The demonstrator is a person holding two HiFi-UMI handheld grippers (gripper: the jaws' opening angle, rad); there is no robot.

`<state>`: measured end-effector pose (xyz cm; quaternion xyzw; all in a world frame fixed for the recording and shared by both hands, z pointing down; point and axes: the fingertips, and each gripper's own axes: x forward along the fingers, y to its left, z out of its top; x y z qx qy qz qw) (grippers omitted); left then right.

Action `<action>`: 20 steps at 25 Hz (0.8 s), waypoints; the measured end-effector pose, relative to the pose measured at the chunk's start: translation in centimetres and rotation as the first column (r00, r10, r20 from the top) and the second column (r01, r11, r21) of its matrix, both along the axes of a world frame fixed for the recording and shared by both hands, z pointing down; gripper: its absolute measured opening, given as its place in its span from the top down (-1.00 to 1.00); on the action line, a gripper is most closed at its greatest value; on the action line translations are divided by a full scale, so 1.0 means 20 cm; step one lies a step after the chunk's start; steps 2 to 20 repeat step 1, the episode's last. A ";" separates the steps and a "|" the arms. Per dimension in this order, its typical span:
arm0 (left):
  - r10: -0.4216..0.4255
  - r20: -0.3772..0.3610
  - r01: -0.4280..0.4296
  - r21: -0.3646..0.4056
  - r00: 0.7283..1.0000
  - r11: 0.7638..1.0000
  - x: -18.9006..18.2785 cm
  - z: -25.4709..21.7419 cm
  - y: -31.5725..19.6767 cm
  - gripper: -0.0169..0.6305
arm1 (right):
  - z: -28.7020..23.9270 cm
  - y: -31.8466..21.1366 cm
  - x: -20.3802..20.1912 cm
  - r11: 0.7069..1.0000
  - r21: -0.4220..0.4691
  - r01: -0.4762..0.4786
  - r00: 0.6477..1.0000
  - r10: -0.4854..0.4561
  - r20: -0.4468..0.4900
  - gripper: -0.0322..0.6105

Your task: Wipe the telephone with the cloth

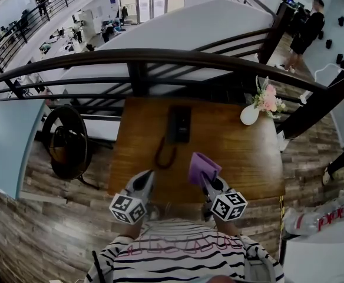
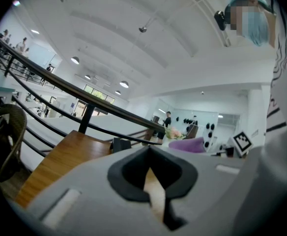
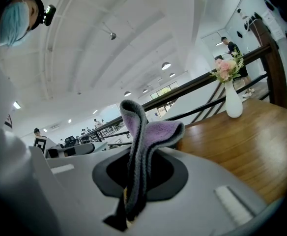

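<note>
wooden table [image 1: 242, 152] in the head view, backed by a dark railing [image 1: 160, 56]. we mark 2 hand-held grippers at its near edge. the left gripper [image 1: 145, 180] has its jaws drawn together with nothing between them; in its own view we see only a thin sliver of pale wood along the seam. the right gripper [image 1: 208, 183] has its jaws clamped on the purple cloth [image 1: 202, 167], which stands up out of them as a folded flap with a grey edge. the cloth shows over the table's near half, apart from the telephone [image 1: 179, 124]. the telephone, black, lies flat near the far edge, just beside the railing, and its cord [image 1: 163, 152] loops across the wood toward the near edge. we also note 1 white vase [image 1: 249, 114] holding pink flowers [image 1: 270, 99] at the far right corner, well apart from the telephone, and 1 wicker chair [image 1: 66, 140] to the left of the table.
</note>
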<state>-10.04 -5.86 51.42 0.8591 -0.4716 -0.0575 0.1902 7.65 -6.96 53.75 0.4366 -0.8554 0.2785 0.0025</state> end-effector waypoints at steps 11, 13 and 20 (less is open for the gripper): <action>0.000 0.000 0.000 0.000 1.000 1.000 -0.01 0.00 0.00 0.94 | 0.00 0.00 -0.01 1.000 0.000 0.000 1.000 0.000 0.000 0.79; 0.000 0.000 0.000 0.000 1.000 1.000 -0.01 0.00 0.00 0.94 | 0.00 0.00 -0.01 1.000 0.000 0.000 1.000 0.000 0.000 0.79; 0.000 0.000 0.000 0.000 1.000 1.000 -0.01 0.00 0.00 0.94 | 0.00 0.00 -0.01 1.000 0.000 0.000 1.000 0.000 0.000 0.79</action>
